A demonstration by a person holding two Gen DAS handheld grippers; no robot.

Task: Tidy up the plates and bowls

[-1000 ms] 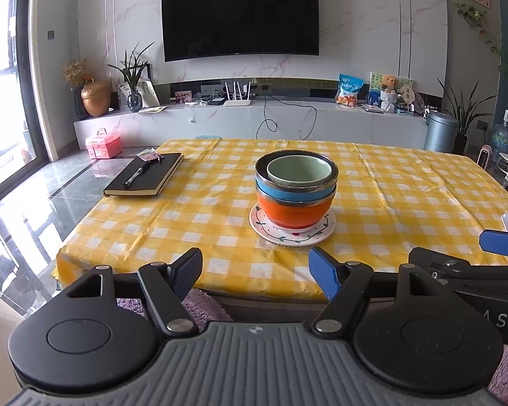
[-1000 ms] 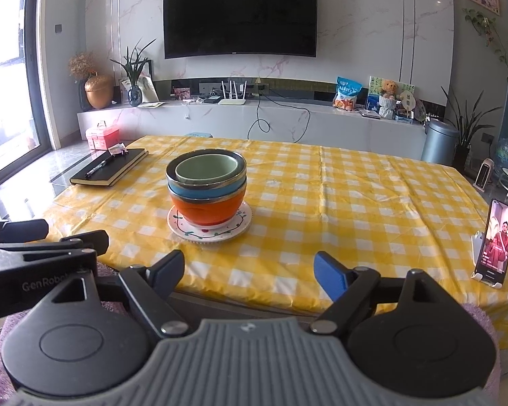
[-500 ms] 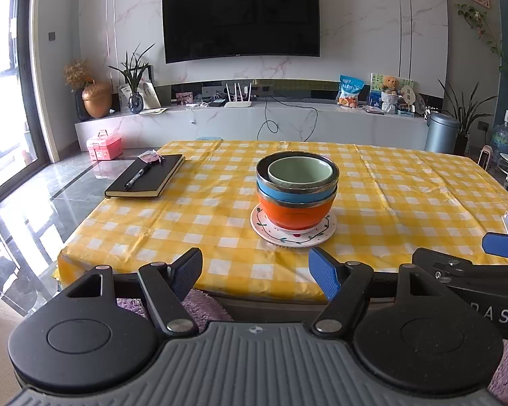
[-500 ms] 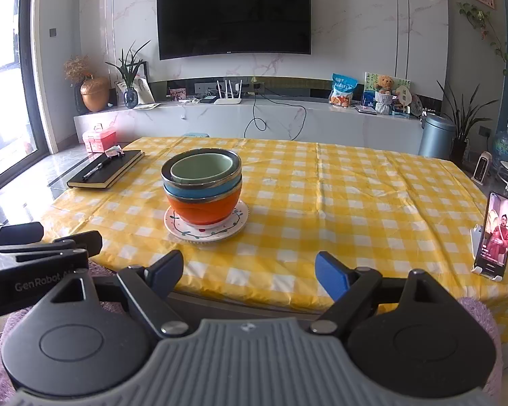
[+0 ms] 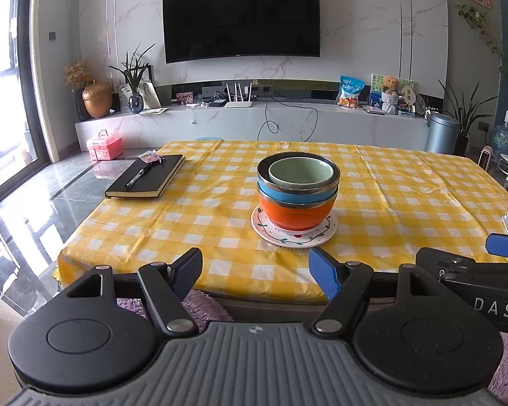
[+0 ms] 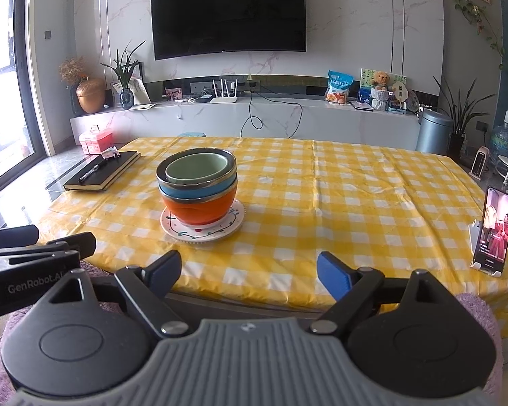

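Both the left gripper [image 5: 254, 272] and the right gripper [image 6: 249, 275] hang empty, jaws apart, short of the table [image 5: 406, 182]; bowl stack [image 5: 298, 189] on plate [image 5: 293, 238] at 12 o'clock, lift the green bowl [image 5: 300, 172] straight up, slowly.

A desk [image 5: 389, 182] covered in a yellow-and-white checked cloth is seen. Near the middle of it, a white patterned plate [image 5: 294, 233] is set, and three bowls are nested on it: an orange bowl [image 5: 296, 215] at the bottom, a blue bowl [image 5: 294, 195] in it, and a pale green bowl [image 5: 300, 172] on top. By the far left corner, a black notebook [image 5: 145, 177] is laid flat, with a pen [image 5: 138, 176] on its cover. At the near edge, the left gripper [image 5: 254, 272] is held with its fingers [image 5: 323, 275] spread wide apart, nothing between them. Part of the right gripper [image 5: 506, 245] is seen by the near right corner.
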